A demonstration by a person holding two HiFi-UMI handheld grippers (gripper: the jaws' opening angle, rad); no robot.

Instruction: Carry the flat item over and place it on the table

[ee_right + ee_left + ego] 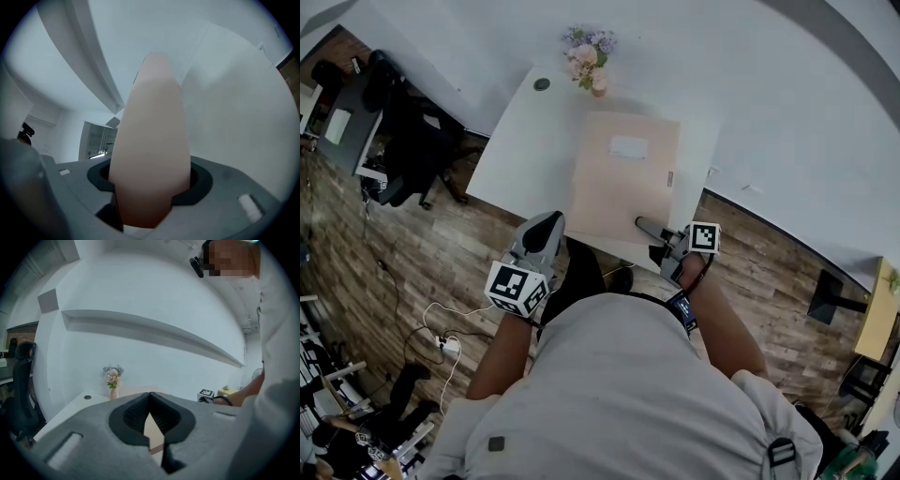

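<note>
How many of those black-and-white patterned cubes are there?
2. One cube is on the left tool; the other cube is on the right tool holding the pink folder. None seems hidden.

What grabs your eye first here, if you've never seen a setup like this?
A big flat pink folder lies over the white table, its near edge clamped in the right gripper. A small vase of flowers stands at the table's far edge. The left gripper, jaws together, hangs by the folder's near-left corner.
</note>
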